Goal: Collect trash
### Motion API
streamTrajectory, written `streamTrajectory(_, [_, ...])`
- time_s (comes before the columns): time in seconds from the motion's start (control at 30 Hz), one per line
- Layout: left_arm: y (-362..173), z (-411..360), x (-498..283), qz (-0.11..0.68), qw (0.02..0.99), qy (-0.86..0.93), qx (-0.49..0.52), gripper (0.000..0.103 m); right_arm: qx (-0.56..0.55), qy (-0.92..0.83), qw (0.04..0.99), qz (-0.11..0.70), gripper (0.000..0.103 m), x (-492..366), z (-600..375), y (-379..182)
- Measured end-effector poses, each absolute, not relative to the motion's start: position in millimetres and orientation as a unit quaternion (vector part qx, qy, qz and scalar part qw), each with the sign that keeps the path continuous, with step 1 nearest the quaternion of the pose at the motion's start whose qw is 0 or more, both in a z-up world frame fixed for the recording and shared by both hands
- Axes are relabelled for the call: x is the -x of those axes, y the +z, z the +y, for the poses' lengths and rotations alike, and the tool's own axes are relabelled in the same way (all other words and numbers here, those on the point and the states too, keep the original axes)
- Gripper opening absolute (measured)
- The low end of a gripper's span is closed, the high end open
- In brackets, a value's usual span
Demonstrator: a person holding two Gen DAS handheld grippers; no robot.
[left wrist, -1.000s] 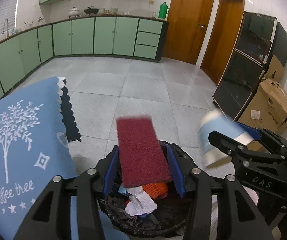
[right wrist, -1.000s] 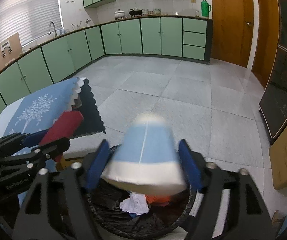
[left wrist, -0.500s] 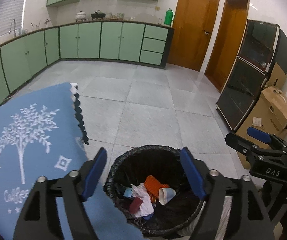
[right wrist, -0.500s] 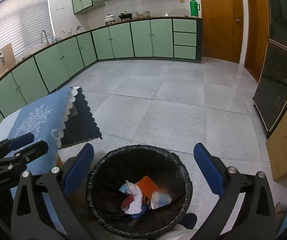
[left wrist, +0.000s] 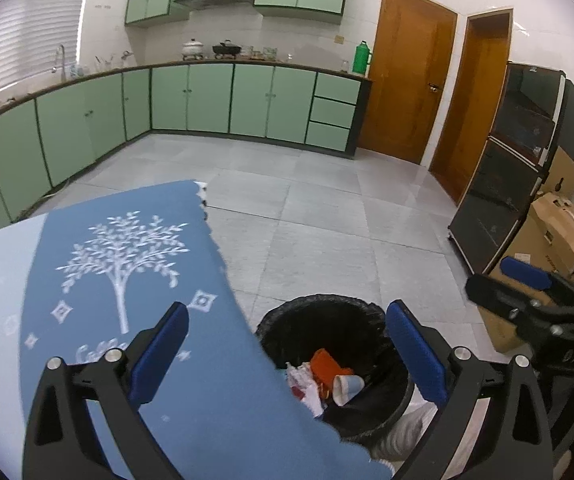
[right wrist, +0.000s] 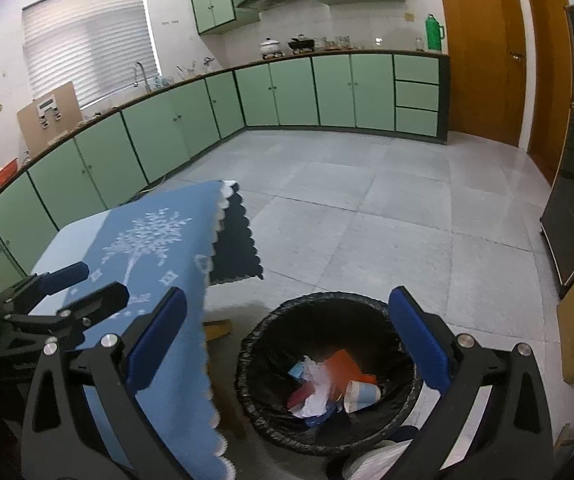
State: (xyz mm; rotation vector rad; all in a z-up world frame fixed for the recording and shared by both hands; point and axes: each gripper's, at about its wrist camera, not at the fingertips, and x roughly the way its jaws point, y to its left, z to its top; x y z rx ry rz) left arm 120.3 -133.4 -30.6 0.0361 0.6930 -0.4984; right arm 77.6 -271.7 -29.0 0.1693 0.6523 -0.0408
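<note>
Both the left gripper [left wrist: 287,354] and the right gripper [right wrist: 287,342] hang above the black-lined bin [right wrist: 403,344], the left's jaws opening, the right's wide, nothing between either, since the trash [right wrist: 329,386] already lies inside the bin, beside the blue-clothed counter [right wrist: 155,248].

Left hand-held gripper [left wrist: 287,354] opening, empty; right hand-held gripper [right wrist: 287,340] wide, empty.

In the left wrist view, the blue tablecloth [left wrist: 135,264] covers the left part of the black trash bin [left wrist: 327,320], and its white writing is partly behind a gripper finger. The cardboard box [left wrist: 559,236] at right is cut by the frame edge. Items on the far counter [right wrist: 319,46] are too small to identify.
</note>
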Motion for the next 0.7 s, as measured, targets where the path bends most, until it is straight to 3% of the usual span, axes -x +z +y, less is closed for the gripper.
streamTrajectory(0.7, [-6, -84, -62, 0.299, 0.931, -0.21, -0.002, 0.097, -0.061, 0.019, 0.955, 0.291, 0.098, -29, -227, 4])
